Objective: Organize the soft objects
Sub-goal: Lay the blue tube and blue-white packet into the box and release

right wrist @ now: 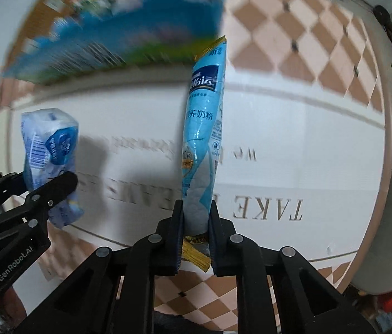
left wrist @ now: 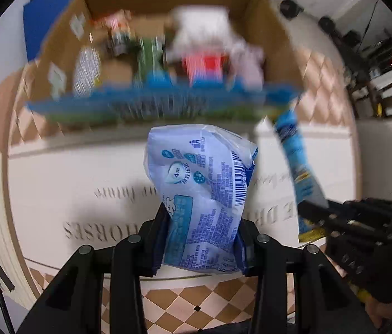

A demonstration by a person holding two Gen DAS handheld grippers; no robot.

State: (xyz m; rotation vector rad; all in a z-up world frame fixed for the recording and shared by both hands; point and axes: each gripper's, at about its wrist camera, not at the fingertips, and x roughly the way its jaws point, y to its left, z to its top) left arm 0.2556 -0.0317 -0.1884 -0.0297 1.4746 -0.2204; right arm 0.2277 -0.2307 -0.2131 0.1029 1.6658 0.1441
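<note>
Both grippers are loaded and held above the white mat, short of the box.

Left gripper (left wrist: 200,239): fingers clenched on a pale blue tissue pack (left wrist: 201,192), gripped at its lower end, the rest standing free ahead of the jaws. It also shows in the right wrist view (right wrist: 50,150).

Right gripper (right wrist: 196,231): fingers clamped on the bottom seam of a light blue milk powder pouch (right wrist: 203,128), which stands upright and thin between them. Gold trim pokes out below the pads. In the left wrist view the pouch (left wrist: 293,161) leans to the right of the tissue pack, well apart from it.

Step in hand, as I judge it: carry phase, both soft items lifted and headed for the cardboard box (left wrist: 65,36) ahead. The box is open-topped and already holds several things; they are motion-blurred, so I can only say white, red and green packaging, probably more soft goods.

Next move calls for clearing the near box wall, which carries a blue printed panel (left wrist: 165,103), then lowering each item into a free gap before releasing.

Surroundings: white mat with grey lettering (right wrist: 268,208) on a checkered tile floor (right wrist: 293,44); dark furniture at far right.

Obstacles: near wall of the box; crowded contents; the two grippers side by side could collide over the opening. The floppy pouch may catch on the rim.
</note>
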